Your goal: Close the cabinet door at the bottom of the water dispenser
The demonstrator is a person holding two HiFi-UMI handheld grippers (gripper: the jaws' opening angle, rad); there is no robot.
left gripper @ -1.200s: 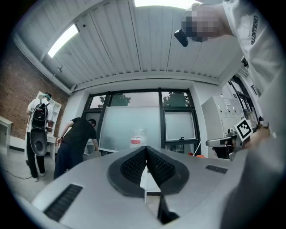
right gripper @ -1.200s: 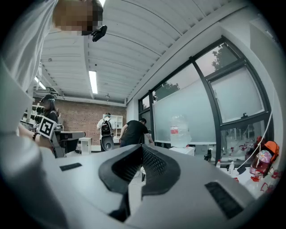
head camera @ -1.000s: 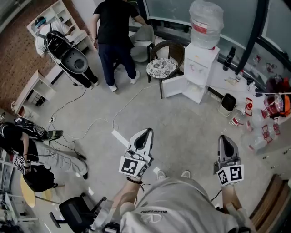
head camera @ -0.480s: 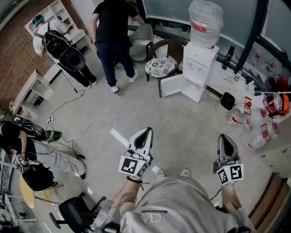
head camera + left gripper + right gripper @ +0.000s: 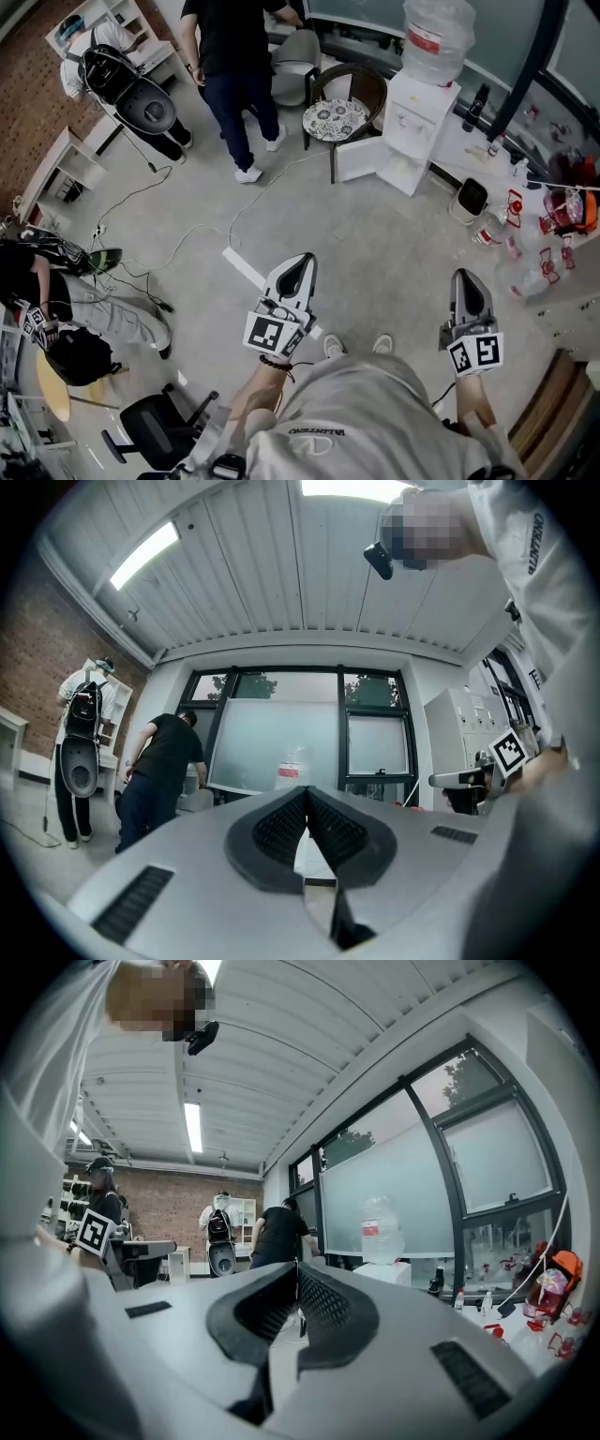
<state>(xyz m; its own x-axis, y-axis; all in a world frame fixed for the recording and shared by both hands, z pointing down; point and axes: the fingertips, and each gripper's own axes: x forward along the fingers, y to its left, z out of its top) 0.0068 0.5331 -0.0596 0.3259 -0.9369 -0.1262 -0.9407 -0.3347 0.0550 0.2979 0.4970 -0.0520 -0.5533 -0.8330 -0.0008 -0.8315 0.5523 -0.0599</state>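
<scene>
Jaws together and empty, the left gripper (image 5: 301, 262) and right gripper (image 5: 466, 278) point toward the far water dispenser (image 5: 422, 112), likely readied to push its open cabinet door (image 5: 359, 159) shut.

At one o'clock in my head view, the top edge cut off the bottle (image 5: 439, 37) atop the water dispenser (image 5: 420, 117). Its cabinet (image 5: 398, 169) interior was too small for me to read.

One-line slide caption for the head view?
Left gripper and right gripper shut, empty, well short of the water dispenser; its cabinet door open beside a chair.
</scene>
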